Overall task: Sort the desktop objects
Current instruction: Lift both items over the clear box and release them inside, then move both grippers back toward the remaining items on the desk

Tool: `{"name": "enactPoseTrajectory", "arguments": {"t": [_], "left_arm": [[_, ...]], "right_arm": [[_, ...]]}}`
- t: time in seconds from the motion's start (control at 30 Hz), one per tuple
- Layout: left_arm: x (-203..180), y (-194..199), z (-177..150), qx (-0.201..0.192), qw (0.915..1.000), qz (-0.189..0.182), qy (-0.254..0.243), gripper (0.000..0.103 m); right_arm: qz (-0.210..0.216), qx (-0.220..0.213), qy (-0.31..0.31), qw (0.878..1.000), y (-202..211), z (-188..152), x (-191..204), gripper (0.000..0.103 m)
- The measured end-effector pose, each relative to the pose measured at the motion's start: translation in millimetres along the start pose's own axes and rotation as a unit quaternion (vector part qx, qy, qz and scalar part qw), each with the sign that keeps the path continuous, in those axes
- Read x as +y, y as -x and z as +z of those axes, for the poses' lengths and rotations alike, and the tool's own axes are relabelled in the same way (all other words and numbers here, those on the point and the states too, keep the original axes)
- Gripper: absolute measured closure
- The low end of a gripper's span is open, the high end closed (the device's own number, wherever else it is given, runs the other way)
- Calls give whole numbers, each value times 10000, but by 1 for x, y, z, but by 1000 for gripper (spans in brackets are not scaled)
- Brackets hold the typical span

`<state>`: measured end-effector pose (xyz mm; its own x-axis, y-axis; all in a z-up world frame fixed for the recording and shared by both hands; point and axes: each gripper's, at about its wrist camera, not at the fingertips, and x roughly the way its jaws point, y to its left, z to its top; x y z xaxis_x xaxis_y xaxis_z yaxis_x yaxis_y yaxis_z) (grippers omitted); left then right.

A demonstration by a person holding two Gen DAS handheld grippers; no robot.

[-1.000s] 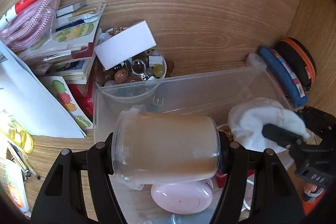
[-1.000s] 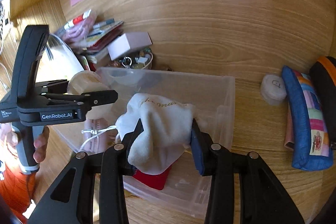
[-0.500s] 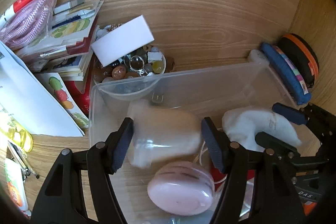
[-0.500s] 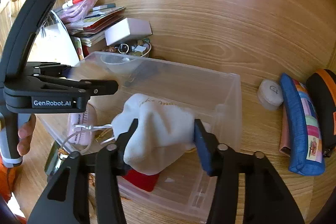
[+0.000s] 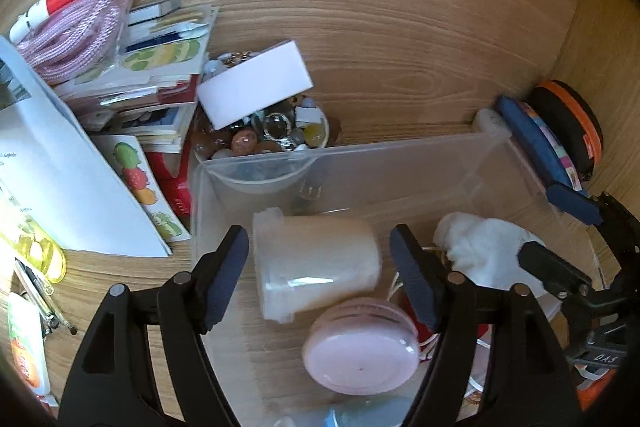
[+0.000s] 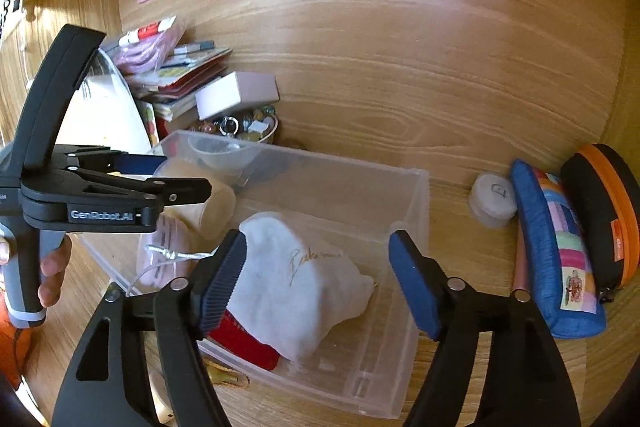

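A clear plastic bin (image 5: 400,163) (image 6: 404,227) stands on the wooden desk. Inside it lie a translucent jar (image 5: 316,263) (image 6: 200,203) on its side, a pink round case (image 5: 360,347), a white cloth pouch (image 6: 300,283) (image 5: 480,251) and a red item (image 6: 244,343). My left gripper (image 5: 320,279) is open above the jar, its pads apart from it. My right gripper (image 6: 316,279) is open over the pouch, the left pad close beside the cloth.
A bowl of beads and trinkets (image 5: 264,139) under a white box (image 5: 256,87) stands behind the bin. Booklets and a pink cord (image 5: 80,23) pile at left. A blue pencil case (image 6: 556,251), an orange-black case (image 6: 604,215) and a small white roll (image 6: 492,199) lie right.
Both grippers opened. The left one let the jar drop into the bin; the right one let go of the white pouch, which now rests in the bin.
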<state>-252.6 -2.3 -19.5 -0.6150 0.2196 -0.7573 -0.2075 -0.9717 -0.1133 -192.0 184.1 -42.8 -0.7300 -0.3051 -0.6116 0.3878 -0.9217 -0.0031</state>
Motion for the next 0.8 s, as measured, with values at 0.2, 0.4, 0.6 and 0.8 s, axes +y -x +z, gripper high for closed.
{"name": "enactPoseTrajectory", "arguments": {"t": [0.2,0.4,0.6,0.8], "left_arm": [[6,26,2,-139,9998,-46,108,29],[8,74,-9,-572,9980,277,49,14],[8,114,-24,-842,9953,470,56,7],[2,136,-42,-943,9940,544,123,6]], "right_arm": [[52,73,-272,9996,6,5,-11,28],[89,-34,-472,9988,34,10,-11,28],[26,-310,-410,9987,75,6,5,21],[43,-410,-427,9982,101,-5,18,21]]}}
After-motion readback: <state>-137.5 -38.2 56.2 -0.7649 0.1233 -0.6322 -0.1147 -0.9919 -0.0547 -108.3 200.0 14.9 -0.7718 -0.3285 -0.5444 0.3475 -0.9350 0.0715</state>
